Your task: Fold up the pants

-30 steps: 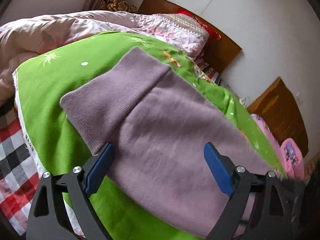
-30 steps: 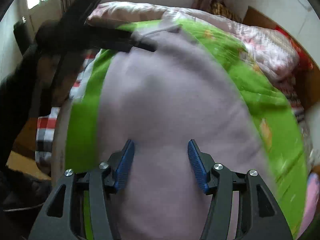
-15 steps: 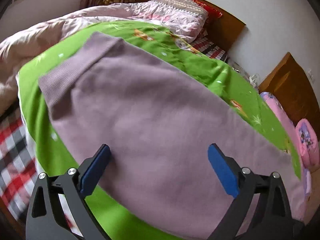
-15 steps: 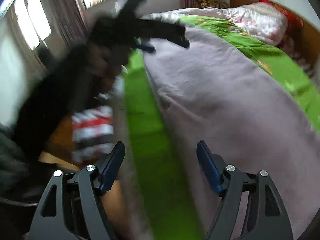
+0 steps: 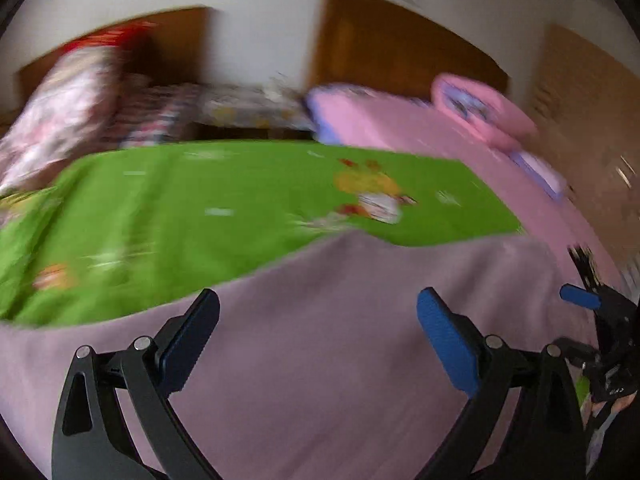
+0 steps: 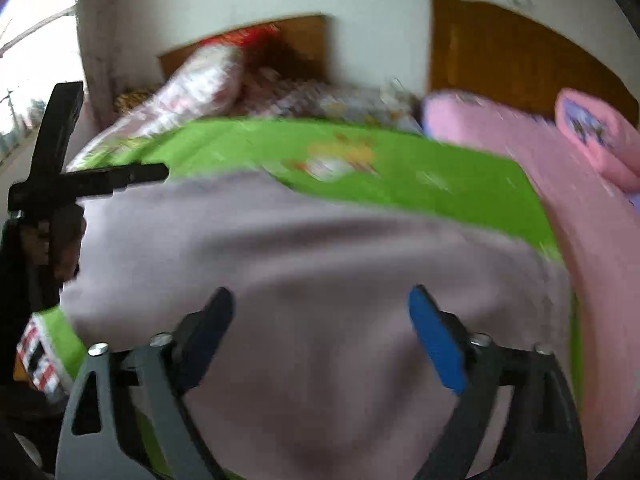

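Bedroom, white wall, brown wooden headboard [image 5: 392, 52] at the back; both of my views are motion-blurred.

Bed: bright green printed blanket [image 5: 224, 208] spread across it, with a pink sheet [image 6: 580, 216] to its right and a floral pink quilt [image 6: 192, 88] bunched at the far left.

Task item: mauve knitted pants [image 5: 340, 360], lying flat on the green blanket, filling the near half of each view, far edge running against the green.

Left hand-held gripper [image 5: 318, 344]: blue-padded fingers spread wide above the mauve fabric, nothing pinched between them.

Right hand-held gripper [image 6: 320, 340]: jaws opening, already wide, and I see only flat pants cloth beneath, none of it pressed by the pads. It also shows at the right edge of my left view, just beside the pants.
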`<action>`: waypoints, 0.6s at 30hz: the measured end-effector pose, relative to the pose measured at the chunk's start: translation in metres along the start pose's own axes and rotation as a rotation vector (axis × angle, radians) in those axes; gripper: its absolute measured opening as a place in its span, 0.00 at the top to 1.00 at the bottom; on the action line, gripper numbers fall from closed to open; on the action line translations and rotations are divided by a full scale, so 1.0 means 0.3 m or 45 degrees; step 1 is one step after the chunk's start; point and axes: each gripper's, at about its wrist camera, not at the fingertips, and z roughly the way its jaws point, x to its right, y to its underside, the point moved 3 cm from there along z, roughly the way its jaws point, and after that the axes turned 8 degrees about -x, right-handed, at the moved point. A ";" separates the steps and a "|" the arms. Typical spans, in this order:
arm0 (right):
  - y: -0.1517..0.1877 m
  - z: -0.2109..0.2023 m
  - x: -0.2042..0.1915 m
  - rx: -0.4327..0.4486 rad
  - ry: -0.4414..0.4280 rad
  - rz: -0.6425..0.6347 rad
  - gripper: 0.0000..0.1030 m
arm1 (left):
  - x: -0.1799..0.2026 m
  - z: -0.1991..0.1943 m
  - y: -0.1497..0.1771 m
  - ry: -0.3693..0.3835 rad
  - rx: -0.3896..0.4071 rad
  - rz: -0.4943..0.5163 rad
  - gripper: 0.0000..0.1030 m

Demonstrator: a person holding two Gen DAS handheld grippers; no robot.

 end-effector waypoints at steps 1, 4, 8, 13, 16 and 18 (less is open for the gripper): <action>0.032 0.036 0.051 -0.077 0.047 0.020 0.15 | 0.027 0.061 -0.009 -0.021 -0.040 0.008 0.04; 0.158 0.068 0.188 -0.161 0.030 0.019 0.17 | 0.079 0.205 -0.005 -0.039 -0.159 -0.019 0.03; 0.186 0.018 0.218 -0.139 -0.008 0.038 0.24 | 0.121 0.245 0.013 -0.183 -0.168 0.083 0.02; 0.192 -0.014 0.229 -0.094 -0.013 0.046 0.22 | 0.131 0.264 0.013 -0.212 -0.174 0.099 0.02; 0.193 -0.107 0.310 0.009 -0.045 0.097 0.14 | 0.143 0.262 0.018 -0.225 -0.175 0.105 0.02; 0.130 -0.135 0.307 0.089 -0.064 0.072 0.14 | 0.139 0.259 0.021 -0.222 -0.174 0.103 0.02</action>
